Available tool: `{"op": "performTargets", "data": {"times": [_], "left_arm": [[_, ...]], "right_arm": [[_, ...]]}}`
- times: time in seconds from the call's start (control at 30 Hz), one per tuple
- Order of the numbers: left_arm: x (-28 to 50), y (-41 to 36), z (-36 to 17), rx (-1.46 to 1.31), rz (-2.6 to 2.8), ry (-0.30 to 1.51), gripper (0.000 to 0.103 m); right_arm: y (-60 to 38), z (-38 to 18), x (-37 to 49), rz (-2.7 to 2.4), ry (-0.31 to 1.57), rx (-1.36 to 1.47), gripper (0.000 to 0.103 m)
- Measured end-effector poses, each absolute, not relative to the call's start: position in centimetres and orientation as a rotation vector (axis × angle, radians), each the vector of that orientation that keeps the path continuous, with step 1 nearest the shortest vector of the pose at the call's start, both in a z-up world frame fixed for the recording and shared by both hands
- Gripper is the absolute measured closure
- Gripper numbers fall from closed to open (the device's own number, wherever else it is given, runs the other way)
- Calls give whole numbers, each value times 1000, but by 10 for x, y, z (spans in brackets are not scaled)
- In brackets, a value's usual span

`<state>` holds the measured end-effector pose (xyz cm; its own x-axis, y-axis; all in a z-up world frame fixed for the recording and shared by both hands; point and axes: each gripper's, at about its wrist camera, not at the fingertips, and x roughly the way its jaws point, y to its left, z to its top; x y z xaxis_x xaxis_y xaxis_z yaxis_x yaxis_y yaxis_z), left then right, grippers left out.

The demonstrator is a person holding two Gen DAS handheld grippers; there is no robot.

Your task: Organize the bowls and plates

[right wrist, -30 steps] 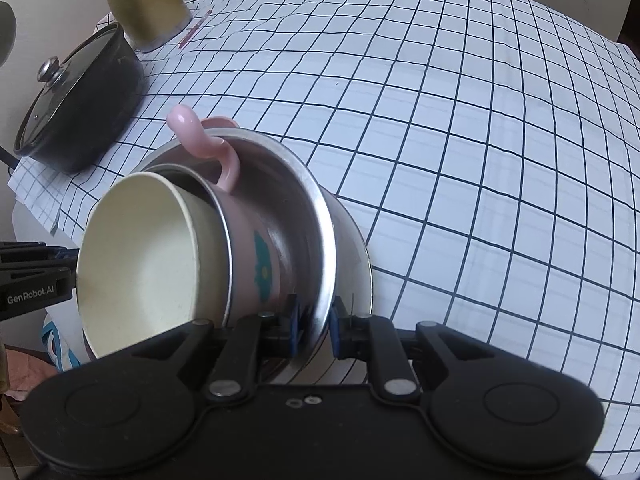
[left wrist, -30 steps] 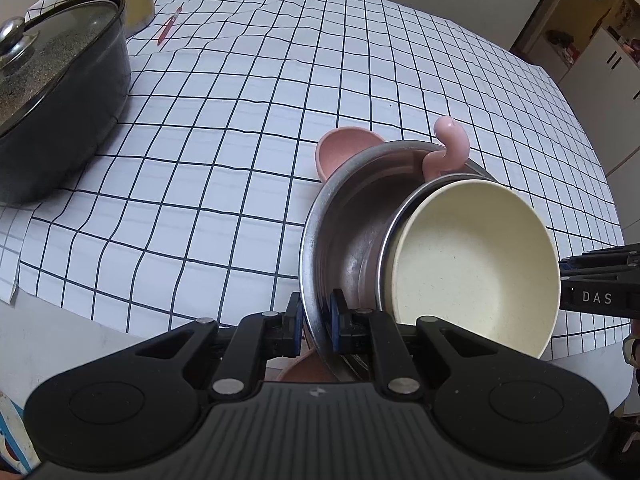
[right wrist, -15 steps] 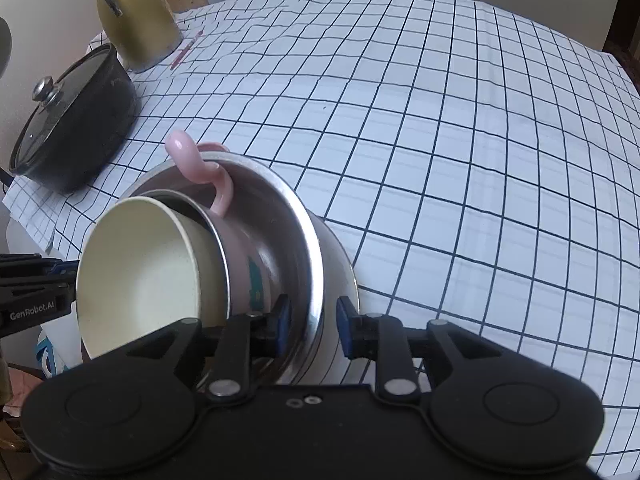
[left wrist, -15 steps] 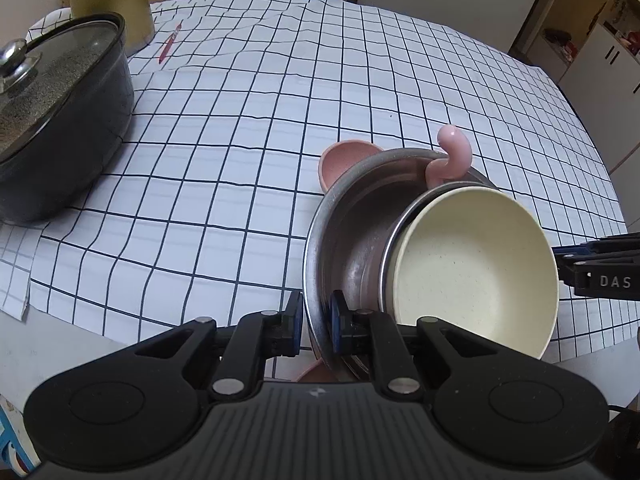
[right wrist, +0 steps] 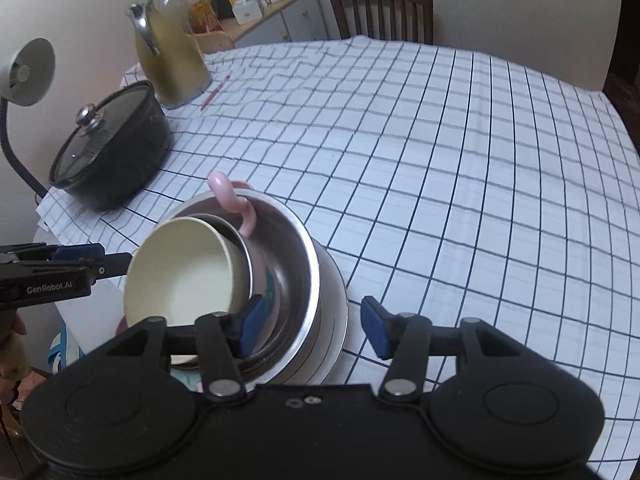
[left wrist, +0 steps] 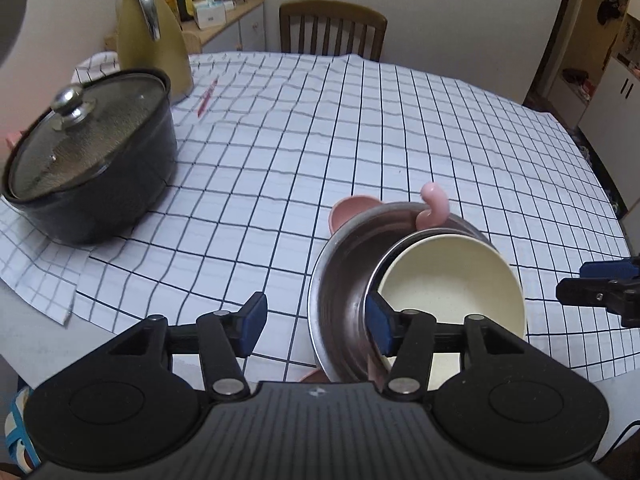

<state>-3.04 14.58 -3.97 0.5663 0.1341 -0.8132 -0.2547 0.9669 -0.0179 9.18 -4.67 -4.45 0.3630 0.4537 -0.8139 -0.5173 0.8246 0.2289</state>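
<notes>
**Both grippers let go of the nested bowls**

The left gripper (left wrist: 314, 326) and right gripper (right wrist: 310, 326) have just been opening; each now straddles the steel bowl's (left wrist: 340, 280) rim without pressing it. Inside it sit a pink cup (right wrist: 236, 204) and a cream bowl (left wrist: 448, 284), all tilted near the table's (left wrist: 360, 128) front edge. Open checked cloth stretches beyond; a black pot (left wrist: 92, 168) stands well to the left. What lies under the stack is hidden.

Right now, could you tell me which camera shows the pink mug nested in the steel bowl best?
The right wrist view: the pink mug shows its curled handle, side wall and teal print there. The left wrist view shows only its handle behind the cream bowl.
</notes>
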Motion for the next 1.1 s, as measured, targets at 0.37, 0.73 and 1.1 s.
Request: {"op": "performTargets", "data": {"times": [0.37, 0.73, 1.1], "left_arm": [[-62, 93, -2, -47, 216, 791, 39], [-88, 61, 16, -114, 142, 684, 24], [-112, 53, 16, -189, 130, 633, 2]], "right_arm": [[-71, -6, 55, 662, 841, -89, 17], [-92, 17, 21, 673, 657, -101, 1], [-107, 16, -10, 644, 559, -112, 0]]}}
